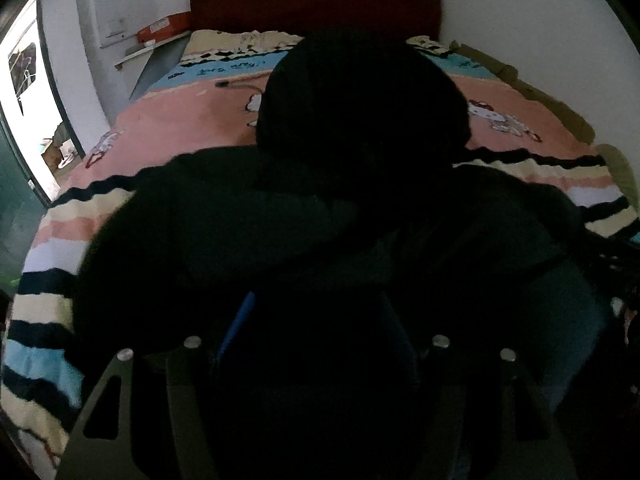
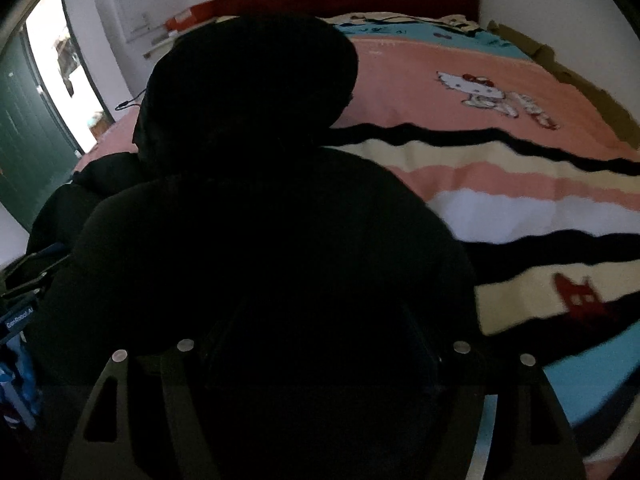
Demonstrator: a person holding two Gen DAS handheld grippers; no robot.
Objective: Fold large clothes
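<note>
A black hooded garment [image 1: 340, 208] lies on the bed's striped pink blanket [image 1: 192, 120], hood toward twelve o'clock. The left tool [image 1: 316, 320] and right tool [image 2: 320, 332] sit buried in dark cloth; I cannot tell their grip.

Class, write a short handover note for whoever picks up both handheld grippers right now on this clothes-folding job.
Left gripper: low over the black hooded garment; too dark to tell whether the jaws grip cloth.
Right gripper: the same, nearer the garment's right edge.
Garment: lying on the striped blanket, hood towards the red headboard.
Done: garment laid on the bed; any folds cannot be made out.
Left: fold it up.
</note>
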